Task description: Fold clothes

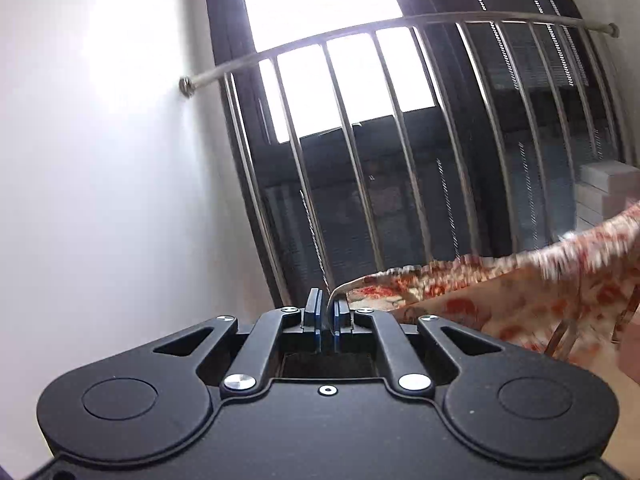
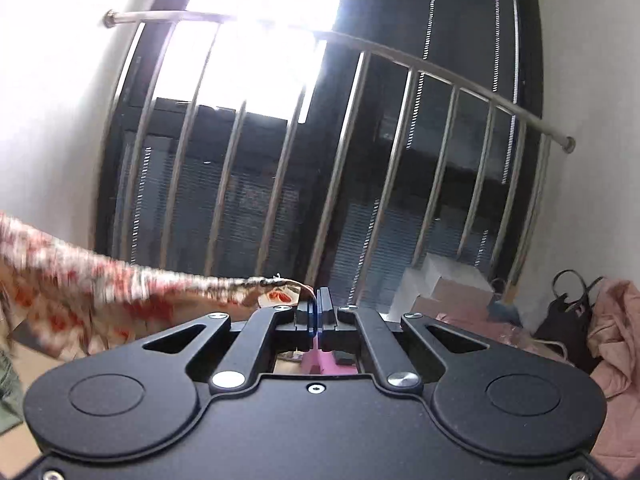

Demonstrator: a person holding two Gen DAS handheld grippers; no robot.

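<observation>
A cream garment with a red floral print (image 1: 500, 292) hangs stretched in the air between my two grippers. My left gripper (image 1: 328, 312) is shut on one corner of it, and the cloth runs off to the right. In the right wrist view my right gripper (image 2: 318, 308) is shut on the other corner of the garment (image 2: 120, 300), which runs off to the left and is blurred by motion. Both grippers are raised and face a barred window. The lower part of the garment is hidden below the gripper bodies.
A window with a metal railing (image 1: 360, 160) fills the background, with white walls at both sides. White and pink boxes (image 2: 444, 284) stand under the window. A black bag (image 2: 568, 312) and a pink jacket (image 2: 616, 340) lie at the right. Green cloth (image 2: 8, 392) shows at the lower left.
</observation>
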